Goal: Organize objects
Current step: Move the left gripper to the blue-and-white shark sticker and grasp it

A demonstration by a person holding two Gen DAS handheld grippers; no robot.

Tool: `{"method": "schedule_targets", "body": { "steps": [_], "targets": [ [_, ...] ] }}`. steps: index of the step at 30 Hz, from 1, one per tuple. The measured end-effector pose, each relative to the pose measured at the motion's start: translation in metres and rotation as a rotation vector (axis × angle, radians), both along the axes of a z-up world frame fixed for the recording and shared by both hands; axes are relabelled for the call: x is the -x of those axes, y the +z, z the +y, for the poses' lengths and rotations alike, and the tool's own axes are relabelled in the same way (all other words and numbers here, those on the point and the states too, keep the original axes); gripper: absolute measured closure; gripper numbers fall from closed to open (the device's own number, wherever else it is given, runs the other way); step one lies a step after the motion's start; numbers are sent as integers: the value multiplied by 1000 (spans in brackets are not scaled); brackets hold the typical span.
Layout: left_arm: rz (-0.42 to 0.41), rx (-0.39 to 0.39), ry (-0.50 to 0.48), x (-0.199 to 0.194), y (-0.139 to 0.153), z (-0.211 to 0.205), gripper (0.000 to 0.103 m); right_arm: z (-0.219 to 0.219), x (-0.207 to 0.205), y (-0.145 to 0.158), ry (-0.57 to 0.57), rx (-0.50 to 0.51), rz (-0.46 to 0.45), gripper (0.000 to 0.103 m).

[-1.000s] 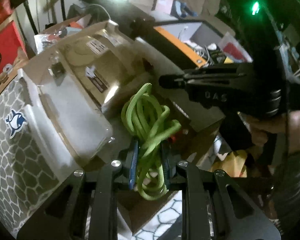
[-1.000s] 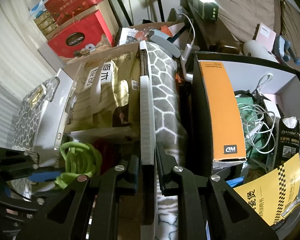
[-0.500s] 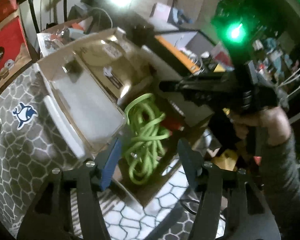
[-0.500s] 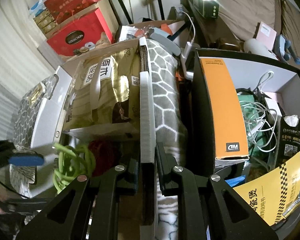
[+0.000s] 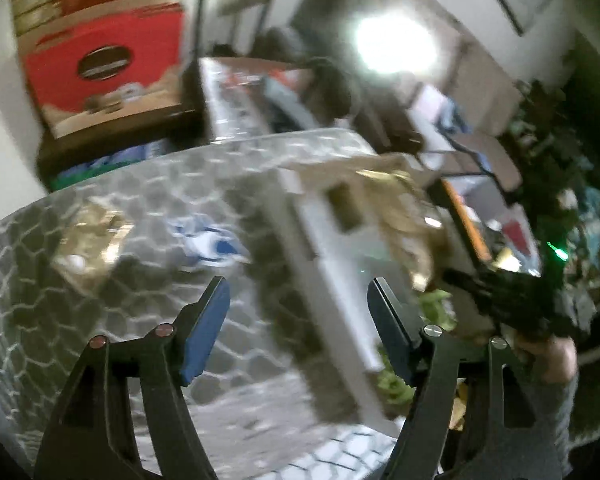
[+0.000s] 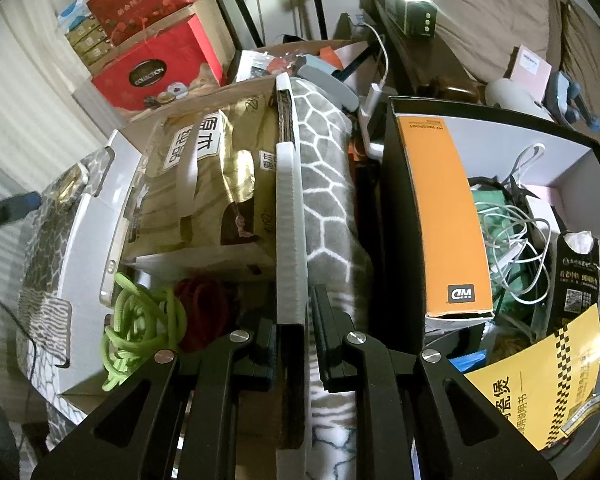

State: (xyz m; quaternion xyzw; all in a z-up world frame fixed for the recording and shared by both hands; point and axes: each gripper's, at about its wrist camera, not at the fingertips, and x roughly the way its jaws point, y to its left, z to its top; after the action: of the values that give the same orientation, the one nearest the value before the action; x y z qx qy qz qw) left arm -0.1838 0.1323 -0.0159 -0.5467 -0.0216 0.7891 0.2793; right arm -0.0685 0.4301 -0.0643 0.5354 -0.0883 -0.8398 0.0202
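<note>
Right gripper (image 6: 296, 332): jaws pinched on the upright wall (image 6: 290, 216) of the grey, white-veined honeycomb-patterned storage box, its white foam-like top edge and brown cardboard core running straight away from the fingers.

Coiled lime-green rope (image 6: 140, 320): lies loose inside that box, at the near left corner of the compartment, touching a dark red bundle (image 6: 198, 296) just to its right. Behind both, a gold foil bag with white label strips (image 6: 204, 184) fills the far part of the compartment.

Left gripper (image 5: 298, 324): blue-padded jaws spread and opening, nothing between them. View is motion-blurred. It hovers over the box's grey honeycomb flap (image 5: 100, 280), which carries a blue-and-white sticker (image 5: 216, 244). A scrap of the green rope shows just right of the right finger. One blue fingertip (image 6: 20, 204) of this gripper also shows at the left edge of the right wrist view, well apart from the rope.

Surroundings: black open box (image 6: 396, 208) right of the gripped wall holds an orange carton (image 6: 444, 216), white cables (image 6: 512, 240) and a yellow booklet (image 6: 540, 380). Red gift boxes (image 6: 156, 68) are stacked at rear left.
</note>
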Motion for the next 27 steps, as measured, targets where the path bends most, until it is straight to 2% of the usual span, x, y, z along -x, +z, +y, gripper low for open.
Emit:
{"method": "schedule_targets", "body": {
  "steps": [8,22,27],
  "targets": [
    [-44,71,132,39,-38,-29,34,-1,2,0,5,-3,-4,87],
    [-102,205,199,68,-87,11,34,-5,2,-1,13,-19,-8,87],
    [-52,244,207,66,-89,21,34,-5,2,-1,12,-18,-7,87]
  ]
}}
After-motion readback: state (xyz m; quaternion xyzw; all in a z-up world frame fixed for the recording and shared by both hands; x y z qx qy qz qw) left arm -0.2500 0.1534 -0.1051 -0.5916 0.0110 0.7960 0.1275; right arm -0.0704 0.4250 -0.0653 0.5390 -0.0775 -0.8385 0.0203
